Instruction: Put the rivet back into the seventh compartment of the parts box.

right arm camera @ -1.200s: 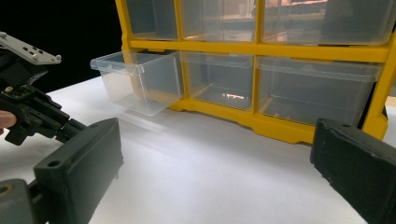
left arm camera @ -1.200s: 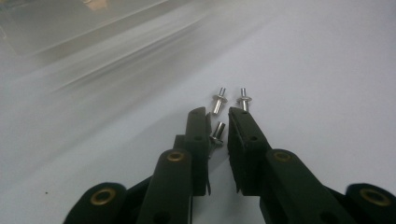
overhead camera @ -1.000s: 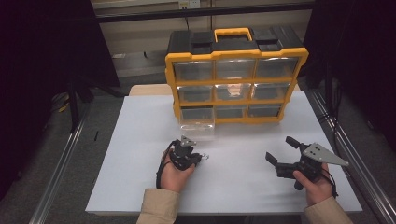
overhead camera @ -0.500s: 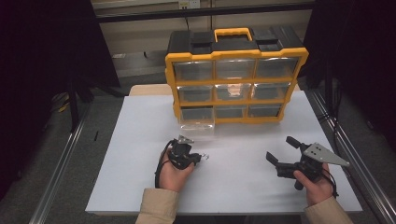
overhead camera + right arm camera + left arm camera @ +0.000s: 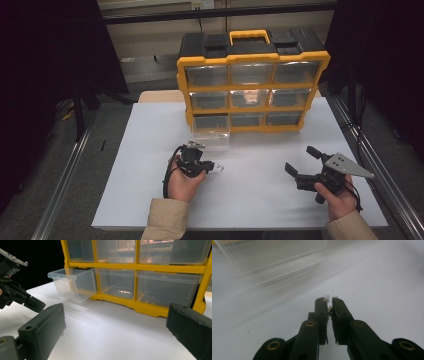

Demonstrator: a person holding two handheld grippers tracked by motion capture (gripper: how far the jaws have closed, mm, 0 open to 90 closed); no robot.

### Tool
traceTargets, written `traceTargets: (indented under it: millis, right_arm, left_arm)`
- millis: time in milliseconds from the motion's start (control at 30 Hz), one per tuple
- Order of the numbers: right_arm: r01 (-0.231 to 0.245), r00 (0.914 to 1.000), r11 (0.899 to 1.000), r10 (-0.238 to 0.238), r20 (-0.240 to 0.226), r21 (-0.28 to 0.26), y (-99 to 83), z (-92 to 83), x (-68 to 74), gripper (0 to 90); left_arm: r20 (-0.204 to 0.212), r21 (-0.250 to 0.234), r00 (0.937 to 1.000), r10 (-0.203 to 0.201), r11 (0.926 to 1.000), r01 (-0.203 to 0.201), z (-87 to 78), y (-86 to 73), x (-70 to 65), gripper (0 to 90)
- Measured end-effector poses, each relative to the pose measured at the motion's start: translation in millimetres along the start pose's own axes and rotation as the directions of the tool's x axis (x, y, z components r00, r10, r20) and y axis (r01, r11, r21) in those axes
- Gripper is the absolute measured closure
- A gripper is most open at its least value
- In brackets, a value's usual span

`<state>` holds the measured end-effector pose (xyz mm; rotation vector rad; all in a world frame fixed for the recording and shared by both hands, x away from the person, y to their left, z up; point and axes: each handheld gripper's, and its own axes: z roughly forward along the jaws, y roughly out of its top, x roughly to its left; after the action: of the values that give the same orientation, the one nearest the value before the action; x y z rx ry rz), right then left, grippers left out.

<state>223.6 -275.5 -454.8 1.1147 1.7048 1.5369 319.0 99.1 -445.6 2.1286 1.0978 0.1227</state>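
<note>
Left gripper clamps a small metal part, pulled-out clear drawer just ahead toward tabletop's far edge; right gripper gapes empty.

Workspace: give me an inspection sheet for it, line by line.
Surface: white table top, bare around the hands.
Job's things: yellow drawer organizer at the far edge; its bottom-left clear drawer is pulled out; a small metal part with thin leads is pinched at the left gripper's tips.
Clutter: nothing seen.
Grippers: left gripper shut on the small part, just short of the pulled-out drawer; right gripper open, fingers wide apart, nothing between them, aimed at the organizer.
Cables: black cable loops beside the left hand; another trails by the right wrist.
Surroundings: dark, metal rails along both table sides, grey floor.
</note>
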Motion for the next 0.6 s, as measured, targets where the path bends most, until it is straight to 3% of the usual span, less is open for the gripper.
traceTargets:
  millis: [600]
  right_arm:
    - [-0.002,1.0000,1.000,0.002,0.001,-0.005,0.4,-1.0,0.2,1.9]
  left_arm:
    - [0.017,-0.009,0.9995,-0.027,0.9996,0.027,-13.9,21.8,-2.1,83.3]
